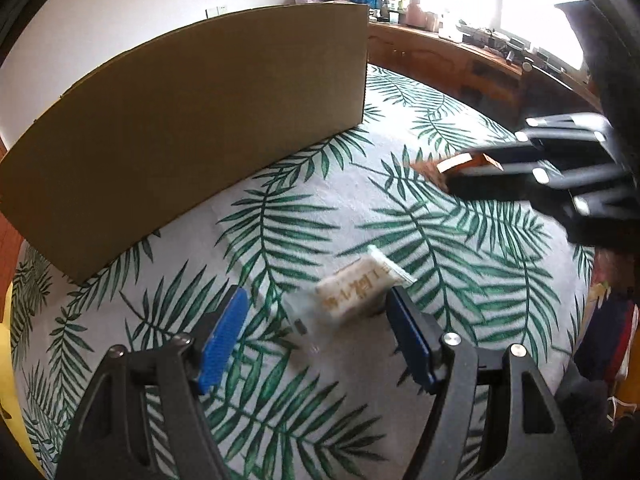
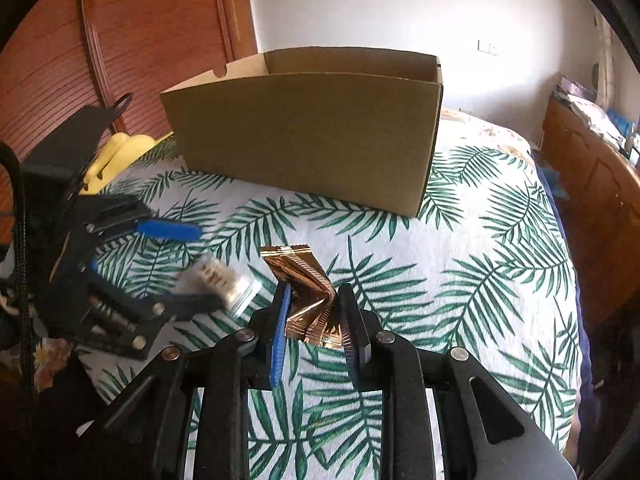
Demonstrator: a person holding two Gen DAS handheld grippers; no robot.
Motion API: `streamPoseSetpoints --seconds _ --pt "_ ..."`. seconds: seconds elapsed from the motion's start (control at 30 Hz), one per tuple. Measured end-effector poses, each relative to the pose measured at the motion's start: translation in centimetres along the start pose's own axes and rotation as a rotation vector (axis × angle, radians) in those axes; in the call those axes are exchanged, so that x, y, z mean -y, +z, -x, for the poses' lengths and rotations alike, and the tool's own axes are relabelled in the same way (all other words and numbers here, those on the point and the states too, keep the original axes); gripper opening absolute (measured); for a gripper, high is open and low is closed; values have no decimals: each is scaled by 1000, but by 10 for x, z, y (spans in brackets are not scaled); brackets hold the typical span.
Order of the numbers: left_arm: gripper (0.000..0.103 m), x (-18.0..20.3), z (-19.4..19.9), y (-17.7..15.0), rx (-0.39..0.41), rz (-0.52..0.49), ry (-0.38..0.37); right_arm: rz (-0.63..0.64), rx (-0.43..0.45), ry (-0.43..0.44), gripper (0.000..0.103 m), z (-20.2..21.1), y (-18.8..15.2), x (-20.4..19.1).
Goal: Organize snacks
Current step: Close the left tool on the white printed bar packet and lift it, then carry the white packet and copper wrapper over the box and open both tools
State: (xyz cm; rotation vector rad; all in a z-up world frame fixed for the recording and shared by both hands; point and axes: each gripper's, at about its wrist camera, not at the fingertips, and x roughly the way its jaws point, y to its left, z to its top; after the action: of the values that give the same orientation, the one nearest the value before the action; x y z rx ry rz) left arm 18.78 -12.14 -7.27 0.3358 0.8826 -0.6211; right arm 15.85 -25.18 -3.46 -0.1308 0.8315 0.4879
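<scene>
An open cardboard box (image 2: 316,132) stands on the palm-leaf bedspread (image 2: 460,280); it also shows in the left wrist view (image 1: 192,120). My right gripper (image 2: 314,320) is shut on a crumpled copper foil snack packet (image 2: 304,292), held above the bedspread; the packet also shows in the left wrist view (image 1: 448,166). My left gripper (image 1: 316,320) is open. A white clear-wrapped snack packet (image 1: 356,288) lies between its blue pads, against the right pad (image 1: 404,320). The packet (image 2: 220,280) and left gripper (image 2: 188,264) also show in the right wrist view, blurred.
A yellow object (image 2: 120,156) lies at the bed's left edge beside a wooden slatted door (image 2: 120,40). A wooden sideboard (image 1: 460,64) with clutter runs under the window at the right. Bedspread (image 1: 440,240) stretches in front of the box.
</scene>
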Motion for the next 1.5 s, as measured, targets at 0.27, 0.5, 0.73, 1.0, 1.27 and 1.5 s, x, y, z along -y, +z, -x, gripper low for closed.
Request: streamPoseSetpoints --seconds 0.27,0.5,0.73,1.0,1.27,1.5 --pt "72 5 -10 10 5 14 -12 -6 -5 6 22 3 -14 -2" --pt "61 11 -12 14 14 3 -20 -11 1 12 22 9 -19 -5" --pt "19 18 -4 6 23 -32 -40 -22 -3 11 23 8 -26 -7" --pt "19 24 16 -3 73 -38 -33 -49 7 -14 23 9 -33 -4" --pt "19 12 46 16 175 1 -1 -66 60 -18 22 21 -13 0" --pt "19 -23 75 54 279 60 47 -46 141 -46 22 29 39 -2"
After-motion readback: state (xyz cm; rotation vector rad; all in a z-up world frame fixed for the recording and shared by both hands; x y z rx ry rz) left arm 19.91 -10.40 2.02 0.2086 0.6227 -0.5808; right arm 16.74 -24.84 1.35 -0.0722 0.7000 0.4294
